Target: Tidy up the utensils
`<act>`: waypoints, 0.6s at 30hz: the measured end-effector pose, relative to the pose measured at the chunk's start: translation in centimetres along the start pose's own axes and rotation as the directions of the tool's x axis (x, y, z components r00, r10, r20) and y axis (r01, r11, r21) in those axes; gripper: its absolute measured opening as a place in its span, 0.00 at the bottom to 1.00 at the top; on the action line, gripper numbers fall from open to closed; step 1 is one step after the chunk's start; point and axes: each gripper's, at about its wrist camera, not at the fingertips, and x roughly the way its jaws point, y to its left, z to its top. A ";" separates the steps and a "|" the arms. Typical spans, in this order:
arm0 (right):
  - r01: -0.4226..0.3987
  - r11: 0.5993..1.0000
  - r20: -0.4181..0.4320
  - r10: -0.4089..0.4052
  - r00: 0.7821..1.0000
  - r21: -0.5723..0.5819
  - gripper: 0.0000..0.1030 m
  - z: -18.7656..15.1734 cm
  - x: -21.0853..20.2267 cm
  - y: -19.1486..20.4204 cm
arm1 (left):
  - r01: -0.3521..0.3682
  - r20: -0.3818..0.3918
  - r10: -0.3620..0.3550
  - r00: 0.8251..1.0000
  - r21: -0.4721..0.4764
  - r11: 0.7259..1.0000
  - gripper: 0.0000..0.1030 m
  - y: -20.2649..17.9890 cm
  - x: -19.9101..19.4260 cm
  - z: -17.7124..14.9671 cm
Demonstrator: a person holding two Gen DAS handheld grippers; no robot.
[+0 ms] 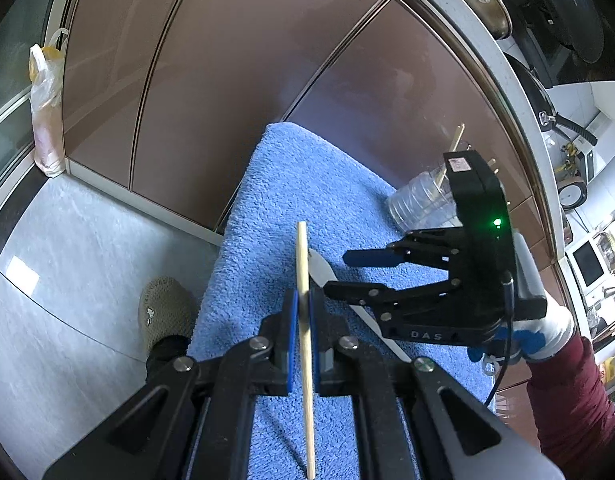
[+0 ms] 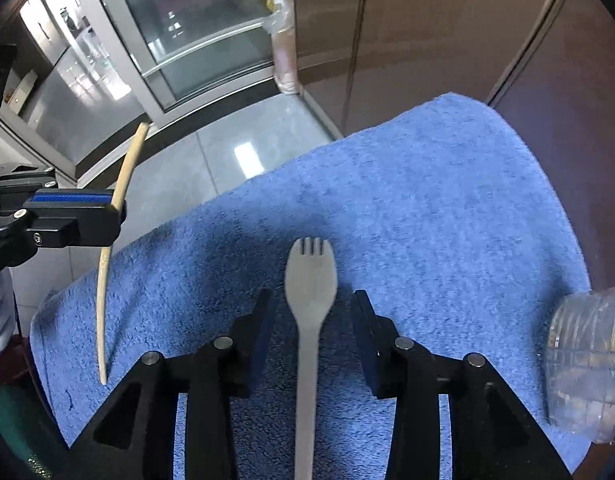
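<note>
My left gripper (image 1: pixel 303 322) is shut on a wooden chopstick (image 1: pixel 305 320) and holds it above the blue towel (image 1: pixel 275 200). The chopstick also shows in the right wrist view (image 2: pixel 117 216), clamped in the left gripper (image 2: pixel 114 216). My right gripper (image 2: pixel 312 332) is open, with a white plastic spork (image 2: pixel 310 292) lying on the towel (image 2: pixel 427 208) between its fingers. In the left wrist view the right gripper (image 1: pixel 339 274) hovers over the spork (image 1: pixel 321 270). A clear plastic cup (image 1: pixel 423 200) holding chopsticks stands at the towel's right.
Brown cabinet doors (image 1: pixel 227 80) stand behind the towel. A grey tiled floor (image 1: pixel 67 260) and my shoe (image 1: pixel 167 308) lie to the left. A plastic bag (image 1: pixel 47 108) leans at the cabinet corner. The clear cup also shows at the right edge (image 2: pixel 587 364).
</note>
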 end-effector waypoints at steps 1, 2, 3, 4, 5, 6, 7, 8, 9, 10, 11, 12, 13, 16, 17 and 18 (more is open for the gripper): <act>0.009 1.000 0.002 -0.009 1.000 0.000 0.40 0.0 -0.1 -0.1 | 0.000 0.000 0.000 1.000 -0.002 1.000 0.05 0.0 0.0 0.0; 0.013 1.000 -0.002 -0.013 1.000 -0.001 0.40 0.0 0.0 0.0 | 0.001 0.000 -0.001 1.000 -0.003 1.000 0.05 0.0 0.0 0.0; 0.013 1.000 -0.008 -0.013 1.000 -0.003 0.40 0.0 0.1 0.1 | 0.002 0.000 -0.002 1.000 -0.003 1.000 0.05 0.0 0.1 -0.1; 0.012 1.000 -0.016 -0.012 1.000 -0.003 0.40 0.2 0.4 0.2 | 0.002 0.000 -0.002 1.000 -0.003 1.000 0.05 0.0 0.0 -0.1; 0.012 1.000 -0.023 -0.012 1.000 -0.001 0.40 0.3 0.6 0.3 | 0.001 0.001 -0.001 1.000 -0.002 1.000 0.05 0.0 0.0 -0.1; 0.009 1.000 -0.031 -0.009 0.999 0.002 0.40 0.4 0.9 0.3 | 0.001 0.001 -0.001 1.000 -0.001 1.000 0.05 0.0 0.0 -0.1; 0.006 1.000 -0.041 -0.005 0.999 0.006 0.40 0.6 1.3 0.3 | 0.000 0.001 0.000 1.000 -0.001 1.000 0.05 0.0 -0.1 -0.1; 0.005 1.000 -0.049 -0.004 0.999 0.011 0.40 0.7 1.6 0.3 | 0.000 0.002 0.000 1.000 -0.002 1.000 0.05 0.0 -0.1 -0.2; 0.004 1.000 -0.049 -0.003 0.999 0.021 0.39 0.8 1.8 0.3 | -0.001 0.002 0.001 1.000 -0.002 1.000 0.05 0.0 -0.2 -0.2; 0.003 1.000 -0.048 -0.002 0.999 0.026 0.37 0.9 1.7 0.3 | -0.002 0.002 0.002 1.000 -0.004 1.000 0.05 0.1 -0.1 -0.2; 0.006 1.000 -0.045 -0.005 0.999 0.023 0.27 0.9 1.7 0.5 | -0.002 0.001 0.002 1.000 -0.005 1.000 0.05 0.1 -0.1 -0.2; 0.010 1.000 -0.038 -0.010 0.999 0.018 0.26 0.9 1.5 0.6 | -0.002 0.001 0.002 1.000 -0.006 1.000 0.05 0.1 -0.1 -0.2; 0.016 1.000 -0.033 -0.015 0.999 0.012 0.26 0.7 1.4 0.8 | -0.002 0.001 0.002 1.000 -0.007 1.000 0.05 0.0 0.0 -0.2; 0.026 1.000 -0.008 -0.026 1.000 0.000 0.26 0.1 1.1 1.3 | -0.002 0.002 0.002 1.000 -0.004 1.000 0.05 0.0 0.0 -0.2; 0.031 1.000 0.000 -0.031 1.000 0.000 0.26 -0.1 1.0 1.4 | -0.003 0.003 0.003 1.000 -0.002 1.000 0.05 -0.1 -0.1 -0.2; 0.036 0.999 0.015 -0.036 0.999 0.004 0.26 -0.4 0.8 1.4 | -0.004 0.004 0.004 1.000 -0.001 1.000 0.05 -0.1 -0.1 -0.2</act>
